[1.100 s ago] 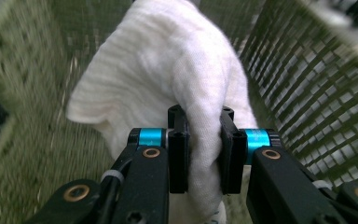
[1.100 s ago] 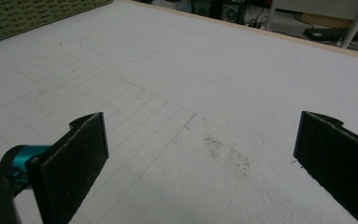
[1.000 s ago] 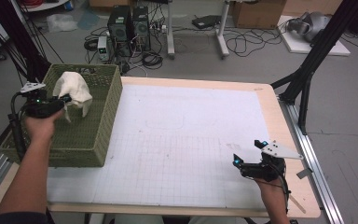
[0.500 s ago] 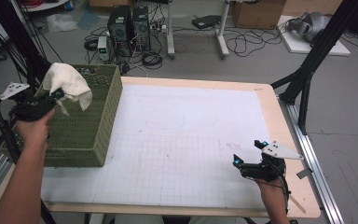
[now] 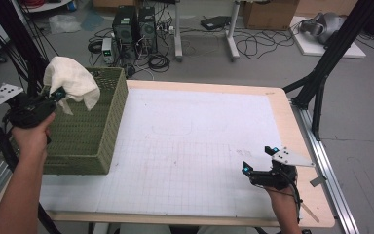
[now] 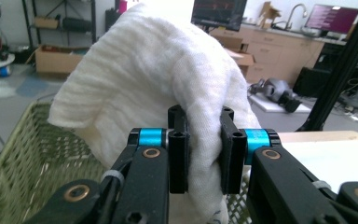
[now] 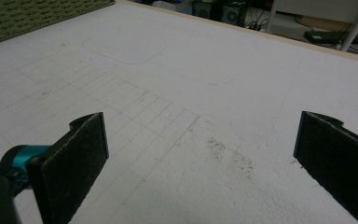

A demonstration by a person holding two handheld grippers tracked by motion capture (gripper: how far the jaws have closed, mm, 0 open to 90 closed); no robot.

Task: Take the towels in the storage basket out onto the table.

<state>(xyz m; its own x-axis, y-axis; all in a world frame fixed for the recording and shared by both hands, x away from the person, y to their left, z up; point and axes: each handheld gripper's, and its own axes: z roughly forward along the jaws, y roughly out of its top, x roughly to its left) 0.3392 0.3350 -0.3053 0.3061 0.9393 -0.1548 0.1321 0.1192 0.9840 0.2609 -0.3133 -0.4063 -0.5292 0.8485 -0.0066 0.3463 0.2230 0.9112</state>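
A white cloth [image 5: 70,82] hangs bunched above the far left corner of a green woven basket [image 5: 90,131]. My left gripper [image 5: 57,95] is shut on it, and in the left gripper view the cloth [image 6: 154,79] is pinched between the two black jaws of that gripper [image 6: 204,156] and drapes over them. The basket's rim [image 6: 18,140] lies below the cloth. Near the table's front right corner, my right gripper [image 5: 258,158] rests low over the white mat [image 5: 195,141]. Its jaws stand wide apart in the right gripper view [image 7: 200,163] with nothing between them.
The basket stands at the table's left edge on the white gridded mat, whose wooden border [image 5: 282,112] runs along the right. Beyond the table are computer towers [image 5: 136,24], cables and black frame legs [image 5: 321,83]. A faint smudge [image 7: 230,156] marks the mat ahead of the right jaws.
My left gripper has risen and moved left and away with the cloth, lifting it from inside the basket to above the rim. The right gripper has stayed put.
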